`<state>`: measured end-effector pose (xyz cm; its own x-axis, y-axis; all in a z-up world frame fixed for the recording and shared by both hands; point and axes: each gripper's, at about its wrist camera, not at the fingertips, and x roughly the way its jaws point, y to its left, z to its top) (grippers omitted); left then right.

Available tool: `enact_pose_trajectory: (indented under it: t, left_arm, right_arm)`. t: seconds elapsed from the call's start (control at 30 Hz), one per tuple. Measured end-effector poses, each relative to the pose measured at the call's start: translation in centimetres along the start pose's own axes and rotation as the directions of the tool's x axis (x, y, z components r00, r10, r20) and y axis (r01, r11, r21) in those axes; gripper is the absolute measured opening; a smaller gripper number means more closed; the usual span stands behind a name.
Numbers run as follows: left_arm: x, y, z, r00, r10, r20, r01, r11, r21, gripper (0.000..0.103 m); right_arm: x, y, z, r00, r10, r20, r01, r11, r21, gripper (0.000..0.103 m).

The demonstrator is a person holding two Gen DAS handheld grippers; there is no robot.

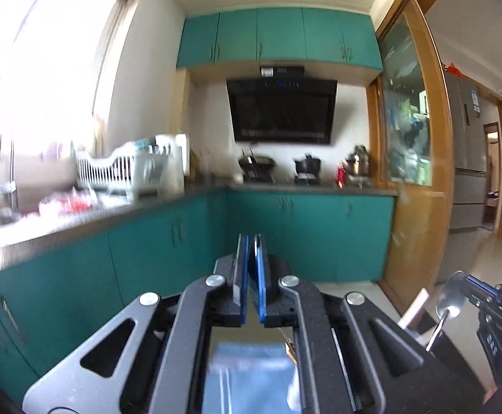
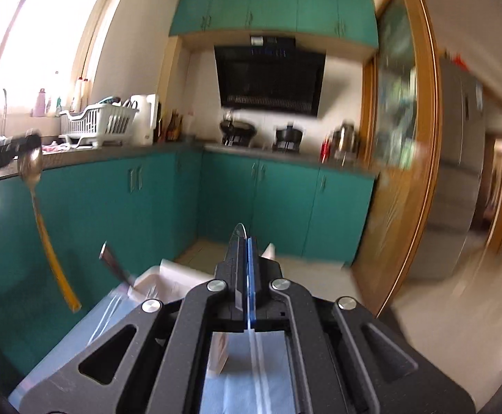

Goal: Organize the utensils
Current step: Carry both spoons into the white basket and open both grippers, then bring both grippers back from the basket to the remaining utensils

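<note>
We see the yellow-handled spoon (image 2: 35,186) hanging in the air with its handle pointing down and its bowl pinched in the left claw (image 2: 28,139), whose jaws are nearly together. The second spoon (image 1: 453,298), pale and thin-handled, is clamped the same way by its bowl in the right claw (image 2: 245,241), its handle trailing below. Under the right claw stands a white container (image 2: 161,270) with a metal utensil handle (image 2: 113,265) leaning out of it. Behind, we see a dish rack (image 2: 95,120) on the bench (image 2: 113,150) above teal cabinets (image 2: 285,200).
</note>
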<state>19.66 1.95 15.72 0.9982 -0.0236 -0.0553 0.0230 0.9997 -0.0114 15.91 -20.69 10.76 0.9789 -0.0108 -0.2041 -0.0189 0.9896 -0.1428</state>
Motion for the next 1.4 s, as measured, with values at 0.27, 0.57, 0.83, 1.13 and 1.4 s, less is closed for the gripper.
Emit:
enact_pose_trajectory:
  t: [0.27,0.57,0.83,1.13,1.4]
  left_arm:
    - [8.2,-4.2,0.8,1.0,0.013,-0.02,-0.011,0.995,0.102,0.005]
    - [14.3,-6.3,-6.5,0.976,-0.061,-0.211,0.09,0.987,0.132,0.005]
    - [12.7,-5.4,-6.2,0.977,-0.075,-0.201,0.094,0.991,0.091,0.025]
    - [3.5,1.8,-6.7,0.973,-0.025,-0.231,0.014,0.999,-0.046,0.045]
    - [-1.3,7.4,-19.4,0.811,0.059,-0.582,-0.115,0.992,-0.059,0.05]
  right_arm:
    - [7.4,3.9,1.5,0.986,-0.161,0.042,0.166,0.969,-0.185,0.001]
    - [12.0,5.4,-2.1,0.991,-0.133,-0.022,0.124,0.963,-0.24,0.001]
    - [12.1,5.0,-2.3,0.995,-0.069,-0.068,0.057,0.984,-0.166,0.011]
    - [1.7,1.3,-0.8,0.996,0.085,0.028,-0.086,0.995,0.055,0.038]
    - [1.7,6.2,-12.6,0.837,0.397,-0.377,-0.334,0.916,0.223,0.038]
